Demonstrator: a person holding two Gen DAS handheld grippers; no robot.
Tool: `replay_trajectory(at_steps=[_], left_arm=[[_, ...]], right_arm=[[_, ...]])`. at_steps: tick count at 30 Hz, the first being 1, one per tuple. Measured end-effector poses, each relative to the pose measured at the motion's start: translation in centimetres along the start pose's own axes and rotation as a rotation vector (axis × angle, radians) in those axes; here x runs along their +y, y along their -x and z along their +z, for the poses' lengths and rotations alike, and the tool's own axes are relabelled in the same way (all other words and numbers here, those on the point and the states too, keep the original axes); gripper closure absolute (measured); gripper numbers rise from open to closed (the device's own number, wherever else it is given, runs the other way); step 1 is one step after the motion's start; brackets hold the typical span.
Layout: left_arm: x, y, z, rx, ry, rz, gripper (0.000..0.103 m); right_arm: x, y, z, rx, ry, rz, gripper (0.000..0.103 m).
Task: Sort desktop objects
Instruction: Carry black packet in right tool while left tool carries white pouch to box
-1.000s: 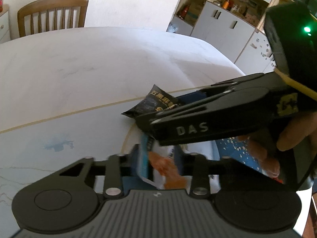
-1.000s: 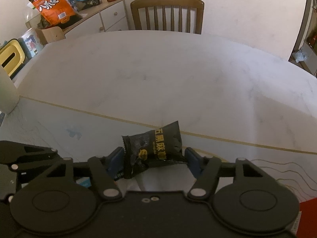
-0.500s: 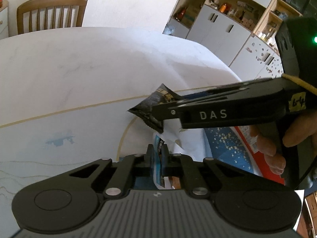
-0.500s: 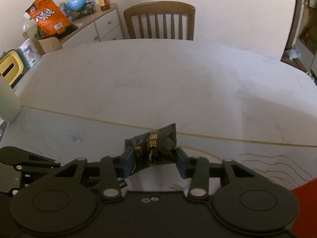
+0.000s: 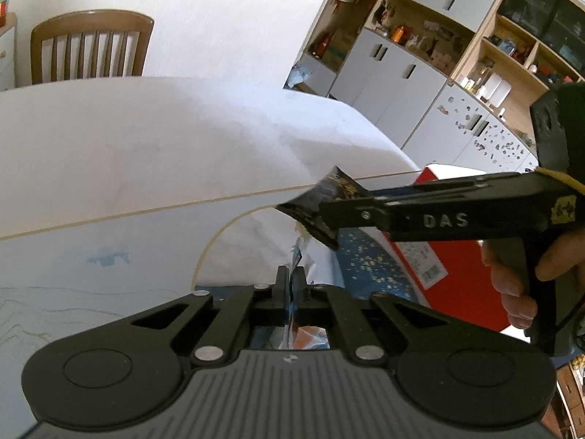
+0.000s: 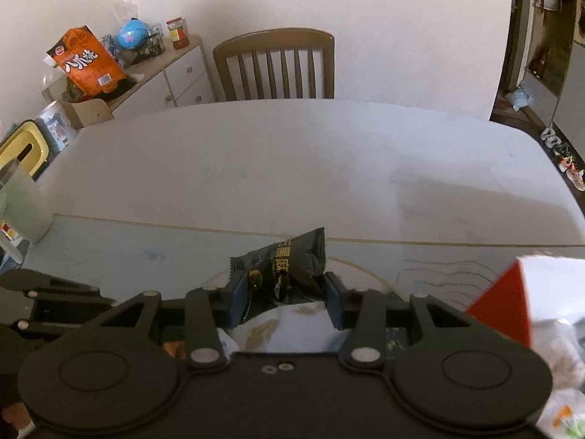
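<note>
The right gripper point(image 6: 283, 294) pinches a black snack packet point(image 6: 289, 267) between its fingers, above the table point(image 6: 292, 168). The left gripper point(image 5: 291, 281) is clamped on a thin blue wrapper point(image 5: 296, 256).

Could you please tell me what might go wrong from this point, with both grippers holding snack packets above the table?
1. The right gripper pinches the crinkly black snack packet only at its lower part; most of it sticks out past the fingers, so it could slip or twist.
2. The left gripper clamps just a thin edge of the blue and orange packet, which may tear or slide free.
3. The two grippers sit close together, so they might collide.
</note>
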State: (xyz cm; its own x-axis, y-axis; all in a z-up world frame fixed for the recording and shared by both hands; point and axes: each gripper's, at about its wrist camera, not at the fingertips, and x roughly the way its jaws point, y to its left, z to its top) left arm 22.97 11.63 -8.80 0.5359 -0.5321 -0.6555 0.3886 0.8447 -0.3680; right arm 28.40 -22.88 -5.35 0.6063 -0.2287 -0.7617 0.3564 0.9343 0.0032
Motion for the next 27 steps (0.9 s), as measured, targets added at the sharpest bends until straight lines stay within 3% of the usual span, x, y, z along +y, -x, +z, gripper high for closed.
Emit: replay_trajectory(at_steps=[27], left_arm=[[-8.5, 4.5, 1.7, -0.057, -0.051, -0.075, 0.102]], right_arm=[[-5.0, 13.4, -6.0, -0.084, -0.105, -0.085, 0.060]])
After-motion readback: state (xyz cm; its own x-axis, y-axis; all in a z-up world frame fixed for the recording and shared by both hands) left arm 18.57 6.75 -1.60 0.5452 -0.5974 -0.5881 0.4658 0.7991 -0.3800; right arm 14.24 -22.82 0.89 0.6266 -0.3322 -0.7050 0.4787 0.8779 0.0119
